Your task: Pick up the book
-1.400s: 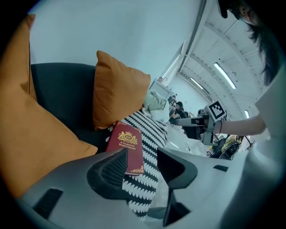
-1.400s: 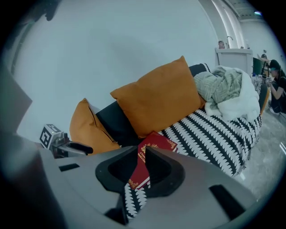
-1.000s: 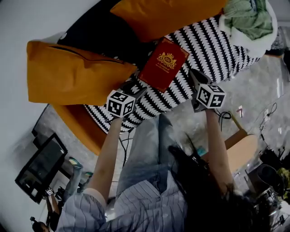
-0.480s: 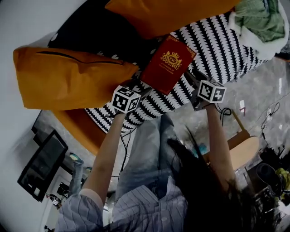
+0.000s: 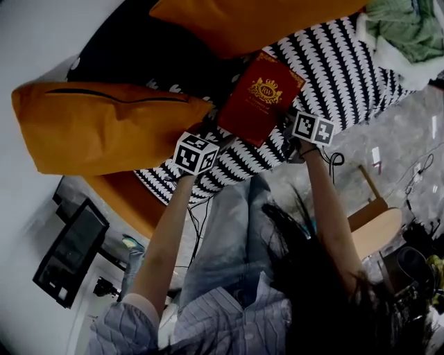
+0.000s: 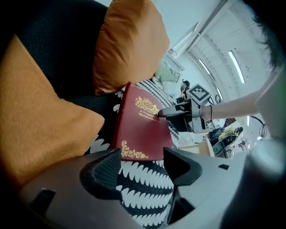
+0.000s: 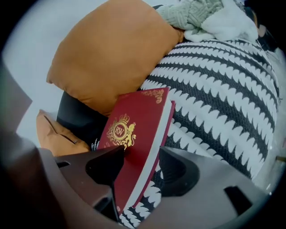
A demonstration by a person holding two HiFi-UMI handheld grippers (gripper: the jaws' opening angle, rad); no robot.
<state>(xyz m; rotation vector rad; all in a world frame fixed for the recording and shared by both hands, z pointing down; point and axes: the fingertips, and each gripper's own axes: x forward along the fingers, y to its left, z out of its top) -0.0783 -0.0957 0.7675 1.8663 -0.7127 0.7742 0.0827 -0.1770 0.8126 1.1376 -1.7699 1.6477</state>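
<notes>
A dark red book [image 5: 260,97] with a gold crest lies on a black-and-white patterned cover [image 5: 333,62]. My left gripper [image 5: 220,134] sits at the book's near left corner. My right gripper [image 5: 286,132] is at its near right edge. In the left gripper view the book [image 6: 138,125] has its corner just ahead of the left gripper [image 6: 143,167], whose jaws are opening with only patterned cloth between them. In the right gripper view the book's [image 7: 134,134] long edge runs between the opening jaws of the right gripper [image 7: 143,167], and the pads do not press on it.
An orange cushion [image 5: 104,125] lies to the book's left and another [image 5: 257,21] behind it, on a black seat. A green knitted cloth [image 5: 409,28] is heaped at the far right. Below are the person's legs, cables, a wooden stool [image 5: 374,222] and a monitor [image 5: 69,253].
Both grippers have come down and in toward the book. The right one has closed in on the book's right edge, and the left cube has edged nearer the corner.
</notes>
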